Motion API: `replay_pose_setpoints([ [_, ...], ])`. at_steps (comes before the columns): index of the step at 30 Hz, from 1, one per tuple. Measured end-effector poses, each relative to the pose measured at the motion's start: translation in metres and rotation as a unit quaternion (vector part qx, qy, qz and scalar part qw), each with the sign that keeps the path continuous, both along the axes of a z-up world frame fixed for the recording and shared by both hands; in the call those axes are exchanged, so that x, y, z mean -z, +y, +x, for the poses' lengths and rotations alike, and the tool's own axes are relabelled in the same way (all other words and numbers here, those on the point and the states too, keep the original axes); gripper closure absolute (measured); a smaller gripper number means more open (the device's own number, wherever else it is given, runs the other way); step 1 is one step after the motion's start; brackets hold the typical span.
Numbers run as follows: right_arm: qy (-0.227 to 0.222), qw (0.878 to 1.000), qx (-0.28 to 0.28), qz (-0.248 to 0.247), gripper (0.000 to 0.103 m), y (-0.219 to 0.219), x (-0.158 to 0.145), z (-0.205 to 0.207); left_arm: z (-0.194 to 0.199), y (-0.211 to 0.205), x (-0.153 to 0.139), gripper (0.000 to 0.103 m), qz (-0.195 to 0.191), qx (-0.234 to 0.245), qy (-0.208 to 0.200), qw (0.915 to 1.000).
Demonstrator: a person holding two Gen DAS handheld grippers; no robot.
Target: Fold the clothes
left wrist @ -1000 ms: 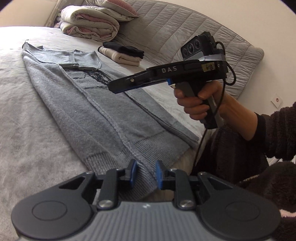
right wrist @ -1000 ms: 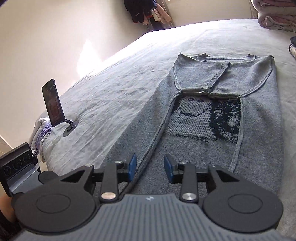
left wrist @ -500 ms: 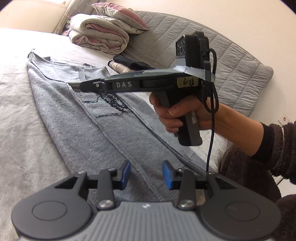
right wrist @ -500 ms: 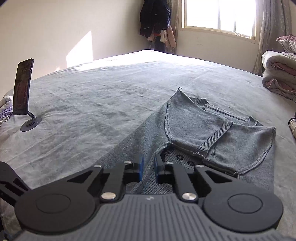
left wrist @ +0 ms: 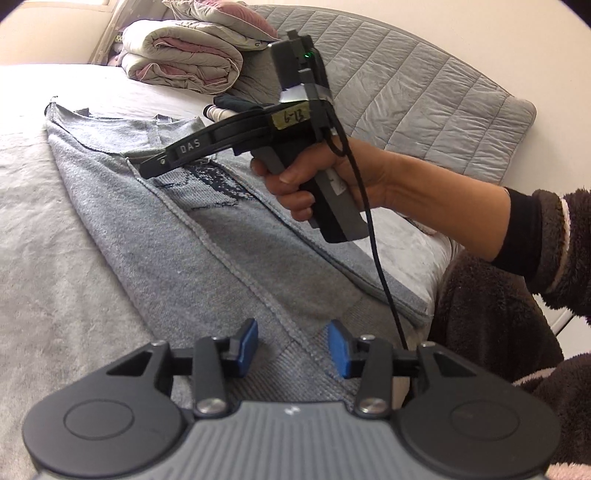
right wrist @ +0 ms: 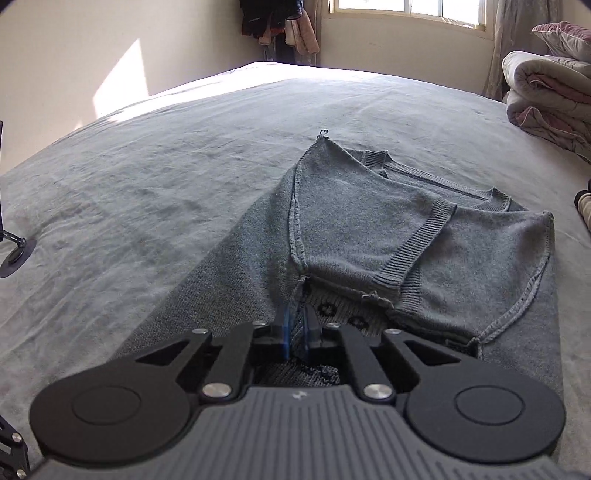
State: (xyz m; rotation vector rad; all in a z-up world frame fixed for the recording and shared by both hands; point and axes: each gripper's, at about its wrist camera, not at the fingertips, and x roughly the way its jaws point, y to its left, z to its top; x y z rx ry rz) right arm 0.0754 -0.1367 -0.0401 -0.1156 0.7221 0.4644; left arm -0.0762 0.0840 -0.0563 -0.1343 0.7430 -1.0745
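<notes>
The gray sweater (left wrist: 207, 236) lies flat near the bed's (right wrist: 147, 184) near edge, its long way running from hem up to collar. The right gripper (right wrist: 295, 328) pinches a fold at its middle. The left gripper (left wrist: 291, 347) waits over the hem, jaws opening, holding nothing.

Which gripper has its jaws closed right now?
The right gripper: blue pads nearly together, pinching a seam of the grey sweater. The left gripper is opening, pads well apart over the hem.

Daylight from the window (right wrist: 408, 9) casts a wall patch; fisheye edges bend.
</notes>
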Motion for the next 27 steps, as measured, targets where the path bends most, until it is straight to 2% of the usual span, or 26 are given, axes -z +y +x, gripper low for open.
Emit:
replay_pose_setpoints([
  [3, 0.000, 1.000, 0.006, 0.008, 0.096, -0.016, -0.011, -0.019, 0.002, 0.004, -0.002, 0.057, -0.007, -0.020, -0.002, 0.9998],
  [6, 0.006, 1.000, 0.019, 0.017, 0.092, -0.038, -0.021, -0.042, 0.003, -0.005, 0.002, 0.057, 0.025, -0.018, -0.003, 0.9995],
  [8, 0.009, 0.999, 0.031, 0.015, 0.088, -0.051, -0.025, -0.058, -0.004, -0.012, 0.003, 0.057, 0.046, -0.012, -0.031, 0.9984],
  [10, 0.012, 0.999, 0.042, 0.008, 0.086, -0.064, -0.029, -0.077, -0.011, -0.015, 0.002, 0.051, 0.057, -0.007, -0.051, 0.9970],
  [11, 0.014, 0.999, 0.047, 0.006, 0.086, -0.070, -0.030, -0.089, -0.012, -0.014, 0.001, 0.051, 0.057, -0.008, -0.051, 0.9971],
  [17, 0.042, 0.997, 0.069, 0.021, 0.086, -0.107, -0.035, -0.162, -0.019, -0.010, -0.010, 0.050, 0.061, -0.043, -0.026, 0.9968],
  [21, 0.069, 0.995, 0.054, 0.039, 0.084, -0.106, -0.024, -0.199, -0.026, -0.017, -0.020, 0.051, 0.060, -0.049, -0.007, 0.9970],
  [27, 0.067, 0.996, 0.052, -0.001, 0.075, -0.091, -0.007, -0.223, -0.048, -0.029, -0.017, 0.052, 0.082, -0.060, 0.021, 0.9946],
])
